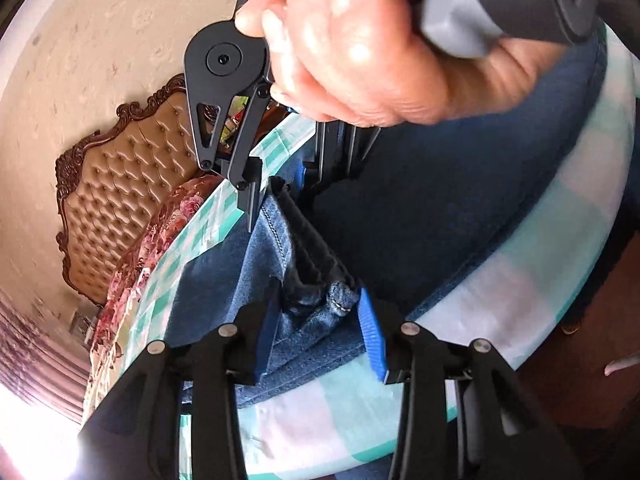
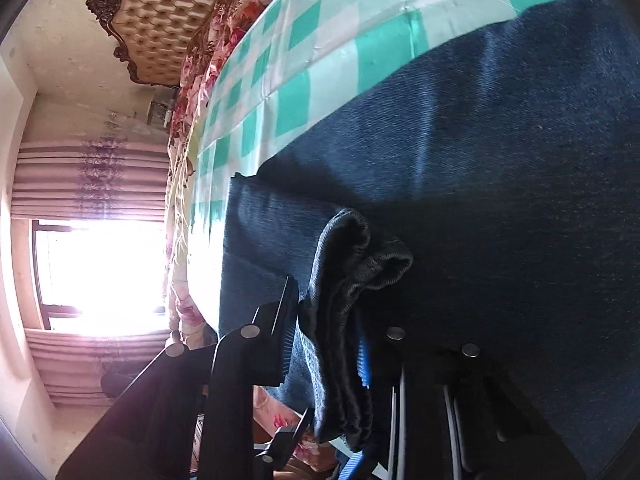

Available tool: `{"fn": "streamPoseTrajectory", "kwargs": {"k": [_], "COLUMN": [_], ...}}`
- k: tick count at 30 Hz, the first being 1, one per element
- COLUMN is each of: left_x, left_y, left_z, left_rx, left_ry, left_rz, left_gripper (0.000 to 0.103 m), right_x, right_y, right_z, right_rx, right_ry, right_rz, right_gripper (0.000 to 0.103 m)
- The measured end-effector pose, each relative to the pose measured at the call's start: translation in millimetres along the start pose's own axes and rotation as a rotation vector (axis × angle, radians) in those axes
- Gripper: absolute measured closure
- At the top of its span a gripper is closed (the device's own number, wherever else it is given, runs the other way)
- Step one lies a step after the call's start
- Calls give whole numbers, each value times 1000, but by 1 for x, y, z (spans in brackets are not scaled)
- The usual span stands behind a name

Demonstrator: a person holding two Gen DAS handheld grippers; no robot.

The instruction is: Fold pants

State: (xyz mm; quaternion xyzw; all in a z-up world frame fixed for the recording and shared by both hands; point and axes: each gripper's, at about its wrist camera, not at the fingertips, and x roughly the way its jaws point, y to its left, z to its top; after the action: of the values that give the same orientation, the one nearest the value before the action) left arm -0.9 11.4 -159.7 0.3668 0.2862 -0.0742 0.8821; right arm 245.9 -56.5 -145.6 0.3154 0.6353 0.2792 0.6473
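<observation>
Left tool (image 1: 320, 336): its blue pads are clamping a bunched hem of the pants (image 1: 460, 216), seen in the left wrist view only.
Right tool (image 2: 326, 354): its fingers are closing on a dark folded edge of the pants (image 2: 480, 160); in the left view this tool (image 1: 262, 200) is showing from outside, with a hand (image 1: 360, 52) gripping its handle.
Pants: they are lying spread over the checked cloth (image 1: 280, 412) on the counter, with the gripped edges lifting off it.
Left view only: the pale inner denim and stitching are showing between the pads.
Right view only: a bright window (image 2: 104, 268) and striped curtains (image 2: 88, 184) are showing at the left.
Both views: a tufted headboard (image 1: 120, 200) and floral bedding (image 2: 200, 92) are lying beyond the counter.
Containers: I cannot make out any.
</observation>
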Motion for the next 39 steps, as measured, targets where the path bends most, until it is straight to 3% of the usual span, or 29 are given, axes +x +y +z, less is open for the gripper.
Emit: {"fn": "streamPoseTrajectory", "kwargs": {"k": [2, 4, 5, 6, 10, 13, 17, 20, 22, 23, 28, 31, 35, 37, 38, 39], "left_x": [2, 3, 3, 1, -15, -29, -33, -15, -6, -2, 0, 5, -4, -6, -6, -8], "left_y": [2, 5, 5, 4, 13, 16, -31, -70, -85, -91, -86, -87, -106, -106, -104, -104], "left_z": [1, 7, 8, 9, 28, 57, 94, 108, 108, 106, 104, 104, 99, 99, 99, 100], "left_rx": [-5, -35, -32, -25, -36, -55, -3, 30, 63, 76, 63, 71, 58, 57, 48, 41], "left_ry": [8, 31, 42, 48, 16, -44, -112, -82, -66, -56, -56, -58, -63, -65, -64, -63], "left_rz": [3, -38, -53, -39, 8, 4, -55, -112, -111, -101, -67, -58, -73, -70, -78, -83], "left_gripper": [57, 77, 80, 80, 81, 81, 83, 83, 83, 82, 65, 65, 78, 79, 80, 82], "right_x": [1, 4, 5, 4, -21, -67, -122, -126, -121, -118, -122, -125, -123, -123, -124, -124], "right_y": [-2, -1, 0, 1, 20, 28, -1, -36, -64, -71, -81, -84, -81, -78, -78, -77], "right_z": [1, 2, 3, 3, 5, 5, 0, 3, 9, 8, 6, 6, 9, 8, 7, 7], "right_rx": [0, -20, -33, -47, -137, -214, -254, -275, -232, -222, -214, -203, -183, -190, -196, -204], "right_ry": [-5, -7, -5, -6, -30, -89, -153, -113, -87, -89, -124, -139, -163, -170, -177, -183], "right_rz": [-14, -8, -11, -21, -5, -20, -102, -187, -230, -218, -145, -130, -118, -136, -159, -189], "right_gripper": [75, 76, 85, 92, 93, 93, 93, 93, 90, 80, 64, 64, 64, 66, 74, 88]}}
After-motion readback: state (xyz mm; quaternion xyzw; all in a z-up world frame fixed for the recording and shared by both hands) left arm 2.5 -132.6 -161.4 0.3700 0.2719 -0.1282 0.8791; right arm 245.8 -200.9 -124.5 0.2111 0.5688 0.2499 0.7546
